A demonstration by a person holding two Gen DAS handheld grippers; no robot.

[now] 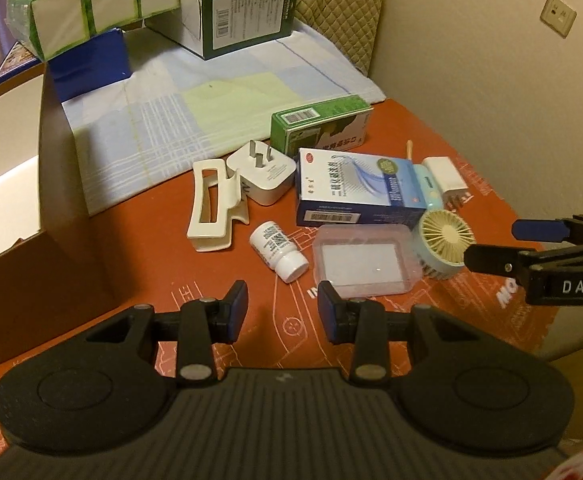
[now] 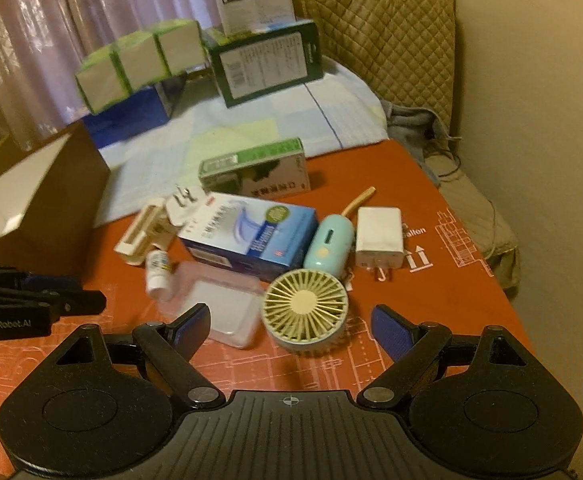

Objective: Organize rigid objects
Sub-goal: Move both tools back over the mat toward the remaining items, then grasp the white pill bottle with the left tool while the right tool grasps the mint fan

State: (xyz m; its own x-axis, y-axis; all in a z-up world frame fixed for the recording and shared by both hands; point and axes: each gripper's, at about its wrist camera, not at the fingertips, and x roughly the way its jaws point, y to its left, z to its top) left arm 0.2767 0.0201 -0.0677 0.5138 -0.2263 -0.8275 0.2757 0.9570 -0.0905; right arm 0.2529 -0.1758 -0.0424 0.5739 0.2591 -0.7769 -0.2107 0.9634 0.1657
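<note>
Clear plastic tray (image 2: 215,312) overlaps my right gripper (image 2: 291,330)'s left finger; the fan (image 2: 305,312) sits between its wide, empty jaws. Closing could snag the tray. My left gripper (image 1: 282,306), narrow and empty, faces the bottle (image 1: 279,250).

Left gripper (image 1: 282,304): tipped down, jaws a small way apart, nothing between them.
Right gripper (image 2: 291,330): tipped down, jaws spread wide, nothing between them.
Side by side: each one's black tip shows in the other's view.
</note>
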